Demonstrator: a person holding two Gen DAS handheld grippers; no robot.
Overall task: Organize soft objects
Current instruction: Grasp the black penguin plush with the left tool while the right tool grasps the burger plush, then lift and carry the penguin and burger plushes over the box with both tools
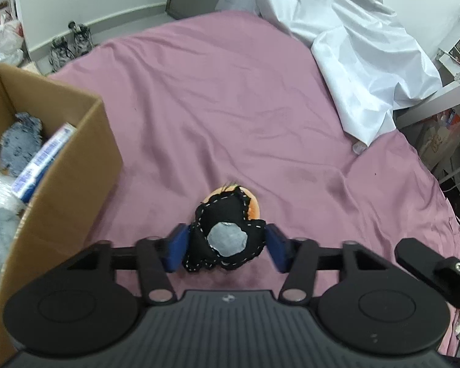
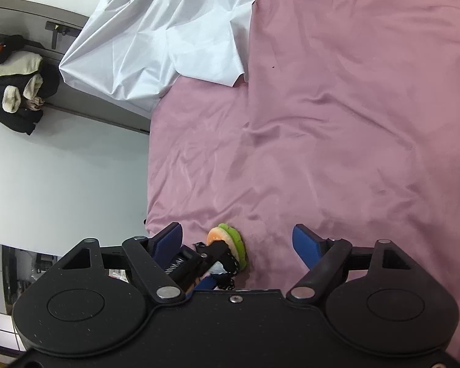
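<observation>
My left gripper (image 1: pixel 227 247) is shut on a black felt soft toy (image 1: pixel 227 236) with white stitching and a grey patch, both blue pads pressing its sides, just above the pink bed sheet (image 1: pixel 230 107). An orange and green plush burger (image 1: pixel 251 205) lies on the sheet right behind the toy. In the right wrist view the plush burger (image 2: pixel 230 240) sits between the open jaws of my right gripper (image 2: pixel 239 242), with part of the left gripper and the black toy (image 2: pixel 227 273) below it. An open cardboard box (image 1: pixel 67 165) stands at the left.
The box holds a blue-grey fluffy item (image 1: pixel 21 141), a blue and white packet (image 1: pixel 46 162) and bubble wrap. A crumpled white sheet (image 1: pixel 346 46) lies at the bed's far right and shows in the right wrist view (image 2: pixel 156 40). Shoes (image 1: pixel 70 46) and bags sit on the floor.
</observation>
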